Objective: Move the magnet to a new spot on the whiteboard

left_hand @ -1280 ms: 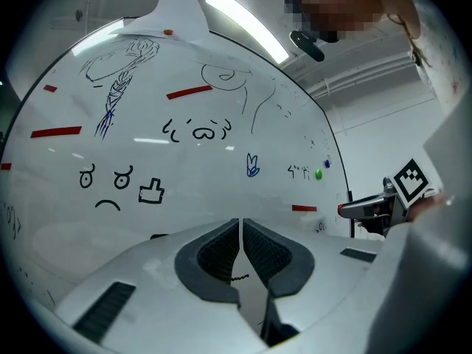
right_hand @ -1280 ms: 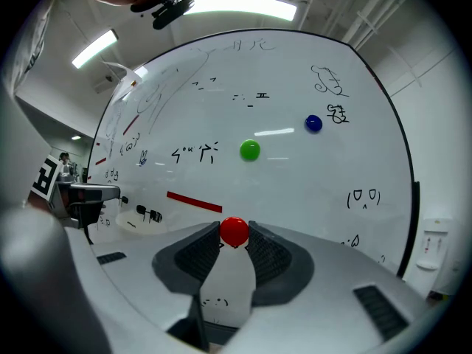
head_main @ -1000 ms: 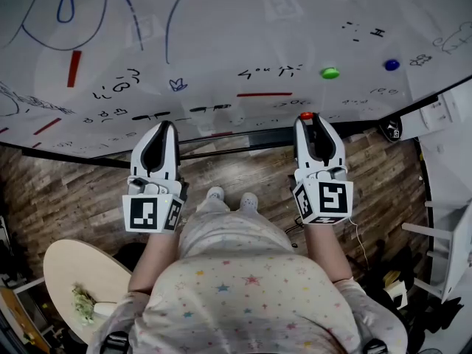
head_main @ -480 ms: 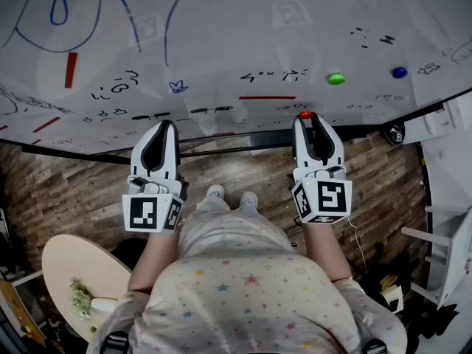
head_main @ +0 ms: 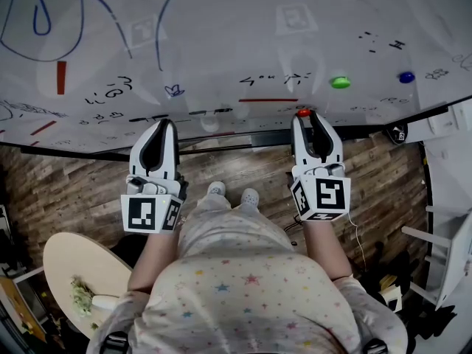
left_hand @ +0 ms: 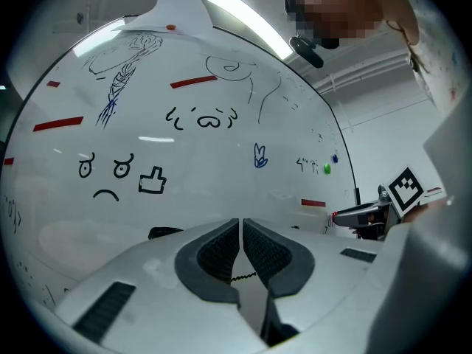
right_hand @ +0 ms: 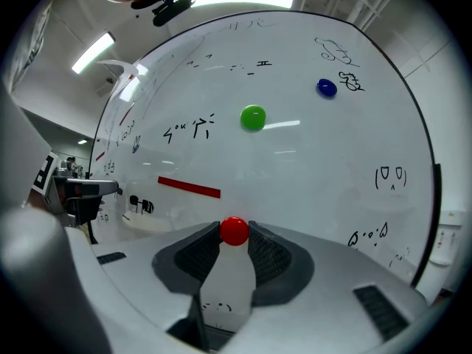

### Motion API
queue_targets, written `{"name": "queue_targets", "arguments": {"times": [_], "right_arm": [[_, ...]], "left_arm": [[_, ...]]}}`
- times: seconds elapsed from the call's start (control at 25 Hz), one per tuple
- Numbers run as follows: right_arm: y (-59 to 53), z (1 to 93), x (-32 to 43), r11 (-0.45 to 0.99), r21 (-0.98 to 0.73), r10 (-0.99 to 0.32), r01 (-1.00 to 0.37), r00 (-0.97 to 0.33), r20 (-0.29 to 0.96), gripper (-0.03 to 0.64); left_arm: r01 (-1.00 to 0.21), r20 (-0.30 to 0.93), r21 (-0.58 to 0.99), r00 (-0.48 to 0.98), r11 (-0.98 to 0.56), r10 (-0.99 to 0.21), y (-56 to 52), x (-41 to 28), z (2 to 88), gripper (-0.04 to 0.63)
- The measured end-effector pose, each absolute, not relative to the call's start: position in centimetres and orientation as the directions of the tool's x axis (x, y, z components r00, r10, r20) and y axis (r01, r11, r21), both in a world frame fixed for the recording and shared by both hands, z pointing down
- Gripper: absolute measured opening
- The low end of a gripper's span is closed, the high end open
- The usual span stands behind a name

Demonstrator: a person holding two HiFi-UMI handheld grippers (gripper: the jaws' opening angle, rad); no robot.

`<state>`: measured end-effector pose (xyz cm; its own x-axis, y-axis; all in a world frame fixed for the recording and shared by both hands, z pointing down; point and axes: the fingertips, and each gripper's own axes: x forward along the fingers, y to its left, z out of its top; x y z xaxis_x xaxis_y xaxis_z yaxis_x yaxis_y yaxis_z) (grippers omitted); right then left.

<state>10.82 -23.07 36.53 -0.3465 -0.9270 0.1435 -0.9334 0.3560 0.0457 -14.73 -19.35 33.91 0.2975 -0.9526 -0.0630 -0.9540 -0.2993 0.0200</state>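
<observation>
At the lower centre of the right gripper view, the magnet point(right_hand: 234, 231), a small glossy red ball, is pinched between the very tips of the right gripper point(right_hand: 234, 236), with a ribbed dark pad on each side. In the head view the same red dot sits right of centre, at the whiteboard's point(head_main: 221, 35) lower edge. No view shows whether it touches the board or hangs just off it.

It looks hard, smooth and round, and is probably very light, so weight should not matter. Slip is the likelier trouble: a round, shiny body held only at the tips could squirt forward or roll if the squeeze is off-centre. The safest hold is probably the one shown, with the pads across the widest part of the ball, and a little deeper if possible. Close to the board the magnet will likely tug toward the surface and snap on, so a firm pinch and a slow approach seem wise. It does not look fragile.

Above it in the right gripper view are a green magnet point(right_hand: 253, 117) at centre and a blue magnet point(right_hand: 327, 88) at upper right. A red strip point(right_hand: 189, 187) lies left of centre, with bare board between them.

The left gripper point(left_hand: 241, 223), at the bottom centre of its own view, has its jaws pressed together on nothing. In the head view it sits at lower left, below the board's edge.
</observation>
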Motion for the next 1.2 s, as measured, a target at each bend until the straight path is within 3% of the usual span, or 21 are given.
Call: {"name": "queue_targets", "arguments": {"times": [1.2], "right_arm": [[-24.1,37.4,10.8,0.333,0.056,-0.935,-0.941,-0.323,0.147,0.12]], "left_arm": [[-0.954,-0.059,0.015,0.3,-0.301,-0.952,-19.1,-15.1,33.9,0.026]]}}
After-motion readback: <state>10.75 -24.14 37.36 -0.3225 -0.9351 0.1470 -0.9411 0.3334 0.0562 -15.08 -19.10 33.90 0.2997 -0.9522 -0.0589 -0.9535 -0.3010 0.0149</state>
